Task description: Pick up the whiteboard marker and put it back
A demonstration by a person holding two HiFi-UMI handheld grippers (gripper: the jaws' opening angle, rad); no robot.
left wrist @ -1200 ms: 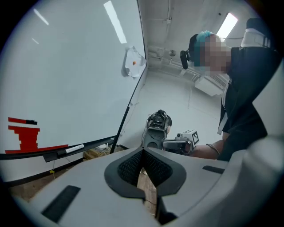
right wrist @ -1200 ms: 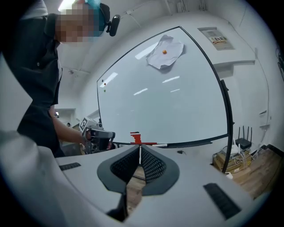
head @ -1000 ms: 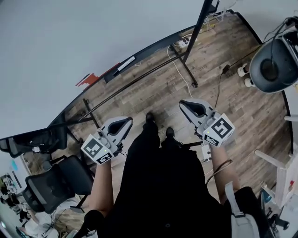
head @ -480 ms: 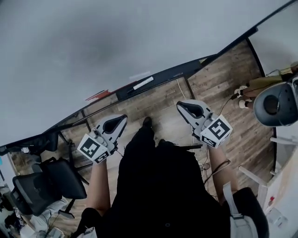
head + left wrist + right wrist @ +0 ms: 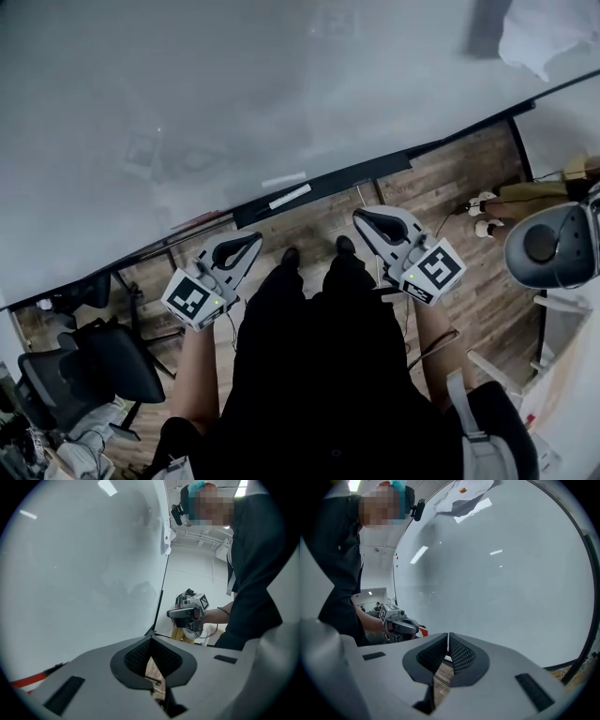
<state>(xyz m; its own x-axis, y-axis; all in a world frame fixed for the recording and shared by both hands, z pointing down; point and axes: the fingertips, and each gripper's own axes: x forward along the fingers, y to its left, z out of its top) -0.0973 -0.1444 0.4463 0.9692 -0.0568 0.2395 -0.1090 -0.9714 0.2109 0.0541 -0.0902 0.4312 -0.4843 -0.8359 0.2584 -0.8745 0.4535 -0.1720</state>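
both shut, nothing held: left claw (image 5: 251,241) and right claw (image 5: 361,217), tips together. marker (image 5: 289,196) lies on the tray (image 5: 375,170) under the whiteboard (image 5: 234,94), ahead of the claws and roughly between them, touching neither.

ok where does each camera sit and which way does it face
Head view: on the person's head, facing steeply down the whiteboard to the wood floor; shows torso, left gripper, right gripper.
Left gripper view: on that gripper, along its shut jaws, whiteboard at left; shows right gripper, torso.
Right gripper view: on that gripper, along its shut jaws, whiteboard at right; shows left gripper, forearm.
Shared: both gripper views see the whiteboard and the other gripper.
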